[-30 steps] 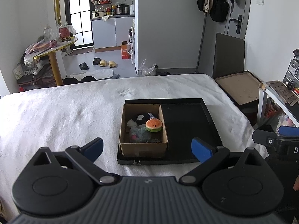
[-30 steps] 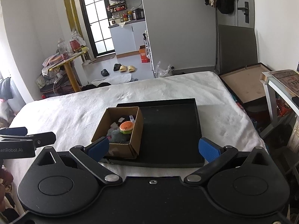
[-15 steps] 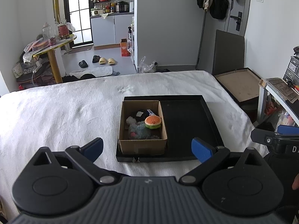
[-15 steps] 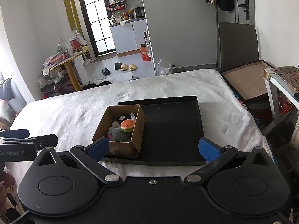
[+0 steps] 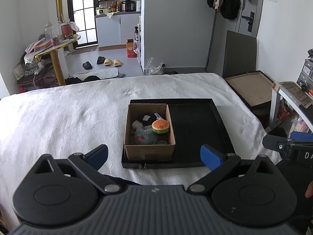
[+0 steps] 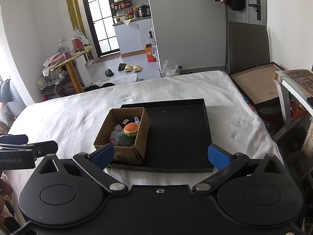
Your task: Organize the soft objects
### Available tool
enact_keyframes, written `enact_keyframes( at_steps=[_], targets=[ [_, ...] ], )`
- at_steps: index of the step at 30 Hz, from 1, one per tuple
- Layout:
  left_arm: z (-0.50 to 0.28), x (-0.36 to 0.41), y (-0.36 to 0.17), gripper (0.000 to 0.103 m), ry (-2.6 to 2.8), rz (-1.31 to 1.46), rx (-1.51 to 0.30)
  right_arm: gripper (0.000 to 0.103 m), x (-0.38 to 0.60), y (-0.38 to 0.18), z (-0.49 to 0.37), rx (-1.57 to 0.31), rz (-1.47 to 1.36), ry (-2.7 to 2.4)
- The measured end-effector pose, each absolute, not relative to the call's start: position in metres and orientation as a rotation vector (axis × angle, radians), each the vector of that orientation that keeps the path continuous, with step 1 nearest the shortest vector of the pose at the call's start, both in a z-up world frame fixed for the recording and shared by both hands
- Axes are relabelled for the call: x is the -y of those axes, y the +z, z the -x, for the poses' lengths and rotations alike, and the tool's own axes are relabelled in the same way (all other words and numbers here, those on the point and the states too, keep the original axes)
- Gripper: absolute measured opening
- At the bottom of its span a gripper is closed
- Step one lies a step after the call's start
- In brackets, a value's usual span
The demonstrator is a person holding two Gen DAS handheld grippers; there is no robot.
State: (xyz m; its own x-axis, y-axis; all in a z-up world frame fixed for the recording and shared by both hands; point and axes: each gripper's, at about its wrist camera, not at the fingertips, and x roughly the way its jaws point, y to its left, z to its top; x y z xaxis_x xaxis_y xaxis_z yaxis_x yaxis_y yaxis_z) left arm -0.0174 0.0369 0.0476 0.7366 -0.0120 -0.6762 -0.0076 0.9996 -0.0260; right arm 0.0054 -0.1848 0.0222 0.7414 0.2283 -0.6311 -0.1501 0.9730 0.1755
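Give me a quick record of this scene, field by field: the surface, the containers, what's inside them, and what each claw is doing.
Surface: white blanket
Tray: black tray on the blanket, right half bare
Box: cardboard box in the tray's left half
Contents: burger plush on top, grey plush, black plush
Left claw: open, holding nothing
Right claw: open, holding nothing

The box (image 5: 149, 150) is matt brown cardboard; the tray (image 5: 197, 131) smooth, faintly glossy black, probably plastic; the burger toy (image 5: 160, 126) plush; the bed cover (image 5: 58, 117) nubbly white cloth.
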Motion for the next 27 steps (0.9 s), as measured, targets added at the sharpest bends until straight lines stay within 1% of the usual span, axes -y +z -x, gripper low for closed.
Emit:
enact_keyframes(
  at_steps=[27],
  targets=[
    [0.0151,-0.0304,0.0426,0.100,-0.012,0.025,-0.751,0.103,0.1840,0.0156,-0.0094,-0.730,-0.104,0.198]
  ],
)
